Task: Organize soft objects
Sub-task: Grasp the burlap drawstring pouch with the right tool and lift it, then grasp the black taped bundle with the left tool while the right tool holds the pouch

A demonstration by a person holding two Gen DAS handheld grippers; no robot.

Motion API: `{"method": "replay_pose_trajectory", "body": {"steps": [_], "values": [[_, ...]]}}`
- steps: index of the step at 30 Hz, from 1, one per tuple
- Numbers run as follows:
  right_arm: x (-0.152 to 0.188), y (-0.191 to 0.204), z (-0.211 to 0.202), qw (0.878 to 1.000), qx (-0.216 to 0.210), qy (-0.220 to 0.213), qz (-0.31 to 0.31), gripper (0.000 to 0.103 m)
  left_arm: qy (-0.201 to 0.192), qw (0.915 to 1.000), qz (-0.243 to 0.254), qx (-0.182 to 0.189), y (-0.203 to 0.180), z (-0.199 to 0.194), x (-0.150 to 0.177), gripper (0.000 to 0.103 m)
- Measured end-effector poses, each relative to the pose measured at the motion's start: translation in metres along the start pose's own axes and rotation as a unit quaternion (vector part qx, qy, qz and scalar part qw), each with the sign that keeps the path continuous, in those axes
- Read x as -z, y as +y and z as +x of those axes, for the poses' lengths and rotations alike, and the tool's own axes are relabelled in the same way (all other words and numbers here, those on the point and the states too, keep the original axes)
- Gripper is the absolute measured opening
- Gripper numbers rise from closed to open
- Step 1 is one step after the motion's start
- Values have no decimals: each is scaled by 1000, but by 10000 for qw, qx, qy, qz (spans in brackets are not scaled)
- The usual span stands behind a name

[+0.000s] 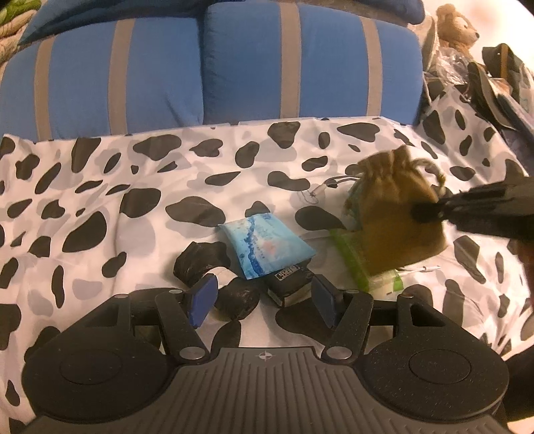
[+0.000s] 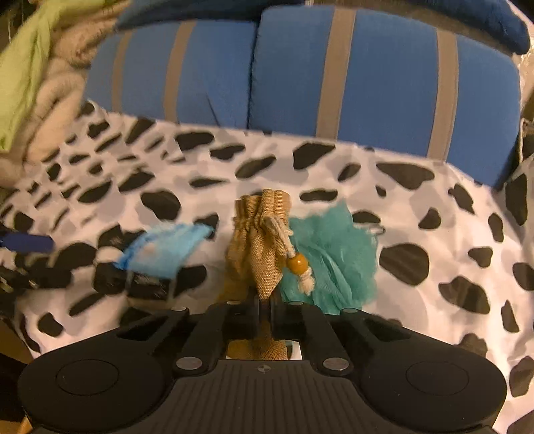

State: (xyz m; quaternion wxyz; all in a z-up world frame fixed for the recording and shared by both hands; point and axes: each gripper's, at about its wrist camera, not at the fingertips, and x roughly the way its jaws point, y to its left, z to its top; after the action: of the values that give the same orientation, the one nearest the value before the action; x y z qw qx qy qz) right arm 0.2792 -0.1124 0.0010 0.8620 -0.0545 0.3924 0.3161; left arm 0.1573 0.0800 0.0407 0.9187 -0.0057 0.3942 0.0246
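Observation:
A tan burlap drawstring pouch [image 2: 258,248] with an orange bead is pinched in my right gripper [image 2: 264,305], which is shut on its lower edge and holds it above the cow-print sheet [image 2: 417,207]. The pouch [image 1: 393,213] and right gripper [image 1: 430,212] also show blurred at the right of the left wrist view. My left gripper [image 1: 263,297] is open and empty, low over the sheet, just short of a blue tissue pack [image 1: 265,245] lying on a dark object [image 1: 288,283]. A teal fluffy item [image 2: 333,257] lies behind the pouch.
Blue pillows with grey stripes [image 1: 207,63] line the back of the bed. A clear zip bag with green edge [image 1: 353,263] lies under the pouch. A teddy bear [image 1: 454,26] and clutter sit at the far right. Green and beige bedding [image 2: 36,86] is piled at the left.

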Motion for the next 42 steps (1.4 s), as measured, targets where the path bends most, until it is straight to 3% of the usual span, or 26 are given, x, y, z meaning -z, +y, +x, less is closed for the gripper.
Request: {"method": "replay_pose_trajectory", "body": {"steps": [6, 10, 16, 20, 36, 42], "values": [[-4, -7, -25, 9995, -108, -216, 185, 6, -131, 9998, 111, -81, 5, -3, 1, 61], [-1, -9, -36, 9995, -33, -238, 190, 6, -141, 9998, 73, 108, 10, -4, 9, 61], [6, -4, -55, 9996, -6, -261, 65, 6, -12, 9987, 496, -125, 6, 0, 26, 61], [9, -1, -66, 9996, -28, -297, 16, 6, -48, 9985, 497, -224, 12, 0, 33, 61], [20, 17, -76, 9989, -457, -25, -35, 6, 195, 9980, 481, -364, 21, 31, 22, 61], [22, 14, -73, 9986, -527, 54, 39, 6, 510, 9982, -186, -252, 34, 49, 10, 61]]}}
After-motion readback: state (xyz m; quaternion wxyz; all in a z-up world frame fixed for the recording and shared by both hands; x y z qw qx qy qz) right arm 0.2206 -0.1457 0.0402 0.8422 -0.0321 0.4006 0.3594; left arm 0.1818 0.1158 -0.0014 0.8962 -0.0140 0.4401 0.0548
